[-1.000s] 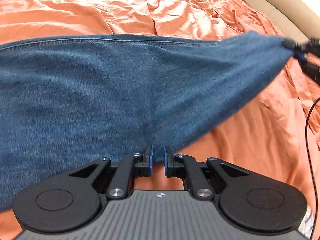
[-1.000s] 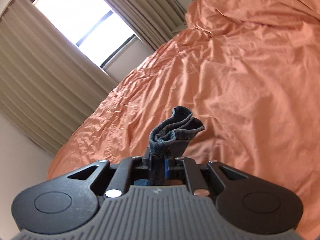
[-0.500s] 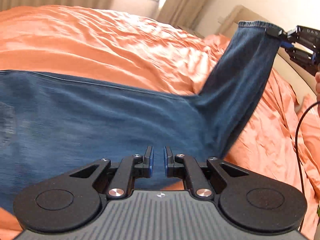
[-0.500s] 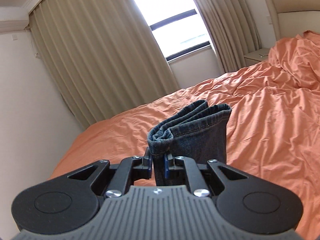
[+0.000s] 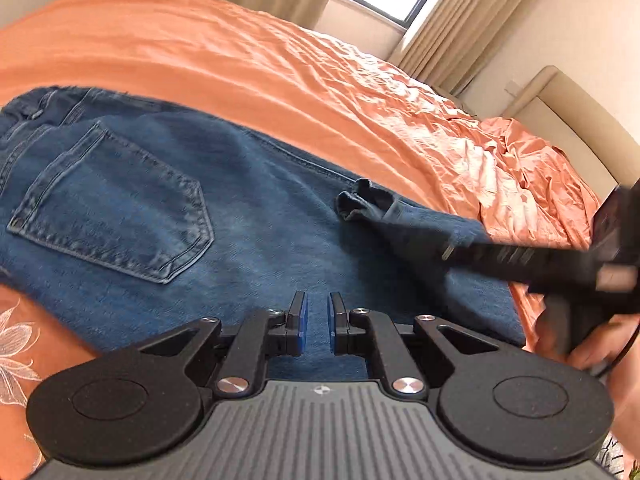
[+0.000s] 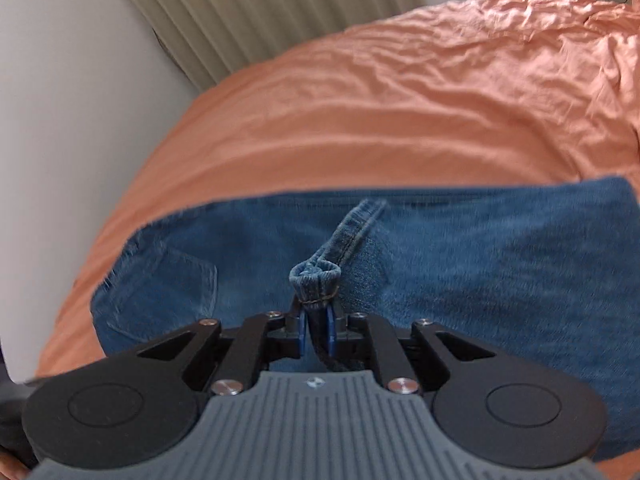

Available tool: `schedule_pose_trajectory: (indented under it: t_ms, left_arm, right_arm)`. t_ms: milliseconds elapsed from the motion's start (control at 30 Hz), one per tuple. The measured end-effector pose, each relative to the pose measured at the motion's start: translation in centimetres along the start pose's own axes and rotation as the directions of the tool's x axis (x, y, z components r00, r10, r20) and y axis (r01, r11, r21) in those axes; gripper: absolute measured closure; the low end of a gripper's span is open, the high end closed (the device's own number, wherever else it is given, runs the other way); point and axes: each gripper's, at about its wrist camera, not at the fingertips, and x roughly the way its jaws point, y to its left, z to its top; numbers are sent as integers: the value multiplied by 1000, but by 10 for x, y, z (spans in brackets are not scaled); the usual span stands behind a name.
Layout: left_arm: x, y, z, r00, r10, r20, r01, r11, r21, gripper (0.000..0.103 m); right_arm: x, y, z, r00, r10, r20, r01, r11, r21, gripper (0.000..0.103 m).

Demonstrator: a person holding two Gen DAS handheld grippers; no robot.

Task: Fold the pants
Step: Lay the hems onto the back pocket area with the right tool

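Note:
Blue denim pants [image 5: 168, 208] lie flat on the orange bed, back pocket [image 5: 116, 204] up, waist to the left. My left gripper [image 5: 316, 320] hovers low over the near edge of the pants, its fingers a small gap apart with nothing between them. My right gripper [image 6: 316, 328] is shut on the bunched leg hem [image 6: 316, 280] and holds it over the upper part of the pants, right of the pocket [image 6: 168, 296]. In the left wrist view the right gripper [image 5: 384, 212] reaches in from the right with the hem [image 5: 360, 200].
An orange wrinkled sheet [image 5: 280, 68] covers the bed. Beige curtains [image 5: 448, 28] and a window stand behind it. A padded headboard [image 5: 560, 112] is at the right. A white wall [image 6: 60, 120] lies left of the bed.
My right gripper has swung the leg hem from high at the right down and left over the seat of the pants. My left gripper has let go of the denim and tilted up.

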Motion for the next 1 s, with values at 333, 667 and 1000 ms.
schedule_pose_trajectory:
  t_ms: [333, 667, 1000]
  left_arm:
    - [10, 3, 6, 998, -56, -10, 56, 998, -42, 68]
    - [52, -13, 29, 991, -132, 14, 133, 987, -85, 43]
    - [137, 6, 59, 984, -176, 34, 178, 948, -265, 37]
  right_arm:
    - [20, -13, -22, 993, 54, -109, -56, 998, -21, 70]
    - [-51, -46, -19, 999, -17, 48, 21, 996, -88, 60]
    - [-93, -132, -19, 958, -156, 241, 174, 983, -58, 60]
